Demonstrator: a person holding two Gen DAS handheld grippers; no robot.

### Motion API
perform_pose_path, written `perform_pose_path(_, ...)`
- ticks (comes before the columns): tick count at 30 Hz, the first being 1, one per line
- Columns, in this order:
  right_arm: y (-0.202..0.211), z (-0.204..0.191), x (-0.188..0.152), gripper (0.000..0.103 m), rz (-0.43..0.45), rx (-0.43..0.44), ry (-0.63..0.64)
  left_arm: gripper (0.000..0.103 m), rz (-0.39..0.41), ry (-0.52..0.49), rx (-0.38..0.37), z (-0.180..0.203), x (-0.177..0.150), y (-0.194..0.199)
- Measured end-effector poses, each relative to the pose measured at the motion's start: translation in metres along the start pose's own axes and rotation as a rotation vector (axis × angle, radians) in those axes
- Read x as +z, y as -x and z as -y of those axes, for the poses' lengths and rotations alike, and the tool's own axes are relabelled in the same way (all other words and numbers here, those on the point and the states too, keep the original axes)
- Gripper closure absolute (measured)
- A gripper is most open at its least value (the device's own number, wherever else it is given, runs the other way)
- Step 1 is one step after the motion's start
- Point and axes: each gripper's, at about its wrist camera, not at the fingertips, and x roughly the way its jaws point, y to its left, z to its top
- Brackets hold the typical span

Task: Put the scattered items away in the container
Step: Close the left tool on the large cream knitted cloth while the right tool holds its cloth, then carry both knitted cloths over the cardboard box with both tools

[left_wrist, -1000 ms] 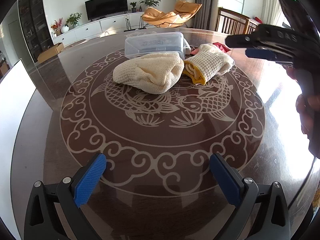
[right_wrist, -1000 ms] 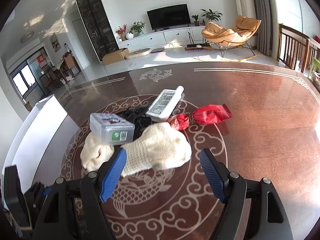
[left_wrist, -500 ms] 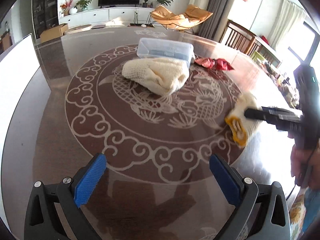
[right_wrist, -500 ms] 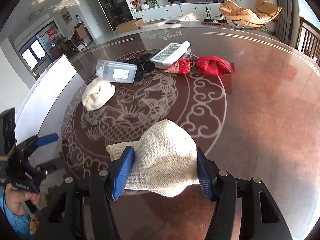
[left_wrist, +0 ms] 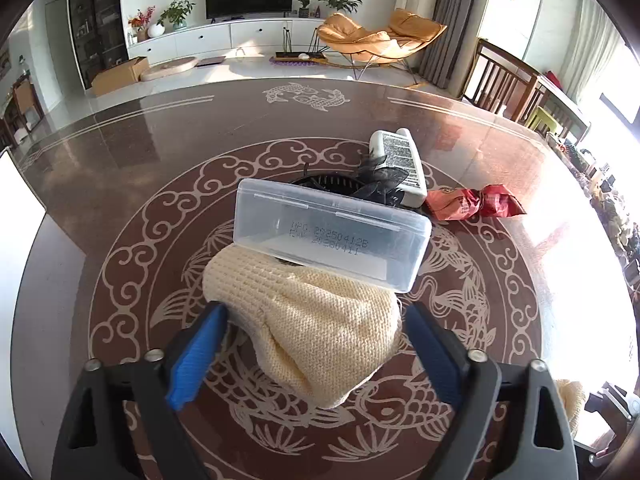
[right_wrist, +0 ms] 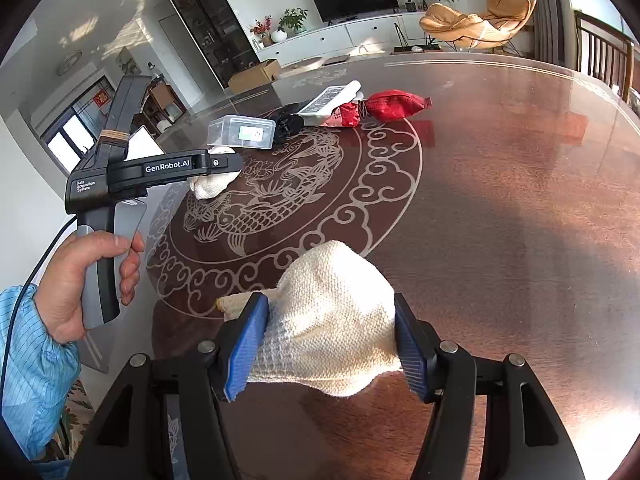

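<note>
My right gripper [right_wrist: 330,346] is shut on a cream knitted cloth [right_wrist: 336,320] and holds it near the table's front edge. My left gripper [left_wrist: 312,356] is open, its fingers on either side of a second cream knitted cloth [left_wrist: 316,332] lying on the table. A clear plastic box [left_wrist: 332,232] rests on that cloth's far end. Behind it lie a black item [left_wrist: 380,180], a white brush-like item [left_wrist: 400,164] and a red packet [left_wrist: 472,204]. In the right wrist view the left gripper [right_wrist: 224,164] hovers over the second cloth [right_wrist: 212,184].
The round brown table [right_wrist: 500,200] has a fish pattern. A white box edge [left_wrist: 16,208] stands at the left. Wooden chairs [left_wrist: 508,80] stand at the far right. The other cloth's corner [left_wrist: 572,396] shows at lower right in the left wrist view.
My left gripper has moved forward to straddle the second cloth. My right gripper has drawn its cloth further back toward the table's front edge.
</note>
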Motion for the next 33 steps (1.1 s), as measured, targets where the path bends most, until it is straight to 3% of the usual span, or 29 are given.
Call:
perform_pose_path(2,0.001,-0.001,-0.002,0.041,0.0,0.008,0.027,0.043,0.02,-0.042,-0.033,-0.001,-0.011,0.009)
perform_pose_path(8,0.007,-0.011,-0.006,0.04,-0.061,0.087,0.17,0.043,-0.006,-0.213,-0.199,-0.013,-0.09,0.066)
perform_pose_path(10,0.006,-0.013,0.001,0.04,-0.054,0.061,0.171,0.041,-0.001,-0.19,-0.17,-0.021,-0.11,0.081)
perform_pose_path(12,0.003,-0.014,0.01,0.032,-0.031,0.014,0.121,0.036,0.012,-0.125,-0.15,-0.028,-0.122,0.088)
perform_pose_path(14,0.004,-0.014,0.018,0.027,0.004,-0.001,0.041,0.017,0.021,-0.065,-0.132,-0.031,-0.128,0.089)
perform_pose_path(15,0.008,-0.014,0.018,0.027,0.028,0.004,-0.004,0.014,0.021,-0.042,-0.118,-0.031,-0.13,0.088)
perform_pose_path(18,0.027,-0.016,0.009,0.026,0.087,-0.063,-0.112,0.014,0.034,0.011,-0.084,-0.027,-0.13,0.086)
perform_pose_path(20,0.034,-0.016,-0.004,0.026,0.08,-0.119,-0.191,0.014,0.061,0.035,-0.046,-0.026,-0.131,0.088)
perform_pose_path(23,0.033,-0.013,-0.023,0.026,0.022,-0.076,-0.325,0.014,0.06,0.058,0.016,-0.022,-0.129,0.084)
perform_pose_path(25,0.025,-0.016,-0.03,0.026,-0.01,-0.039,-0.372,0.014,0.049,0.079,0.011,-0.023,-0.127,0.08)
perform_pose_path(28,0.006,-0.029,-0.025,0.025,-0.033,-0.064,-0.344,0.014,0.033,0.101,0.011,-0.024,-0.126,0.076)
perform_pose_path(33,-0.021,-0.051,-0.007,0.025,-0.026,-0.232,-0.131,0.014,0.004,0.18,0.041,-0.037,-0.125,0.071)
